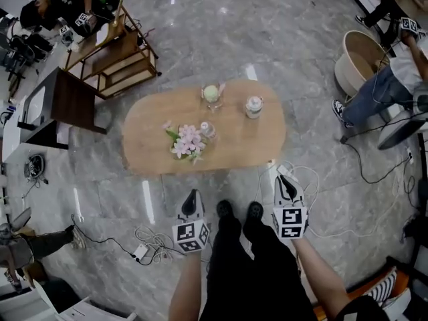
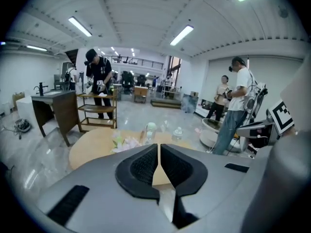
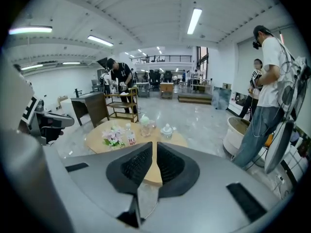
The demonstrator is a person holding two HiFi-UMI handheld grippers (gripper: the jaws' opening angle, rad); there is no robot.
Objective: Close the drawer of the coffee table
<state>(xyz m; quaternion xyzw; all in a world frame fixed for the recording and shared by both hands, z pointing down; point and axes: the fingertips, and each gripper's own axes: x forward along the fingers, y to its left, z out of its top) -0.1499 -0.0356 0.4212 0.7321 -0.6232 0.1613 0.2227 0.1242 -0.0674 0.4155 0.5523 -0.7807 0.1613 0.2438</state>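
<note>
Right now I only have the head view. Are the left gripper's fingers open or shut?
Observer: The left gripper has its fingers together, with nothing between them.
Operator: And the right gripper?
Observer: The right gripper has its fingers all but together, with only a thin slit. It's empty too.
Operator: Does the small bottle by the flowers carry a label?
Observer: Yes, the right gripper view shows a white label with red print on its side.
</note>
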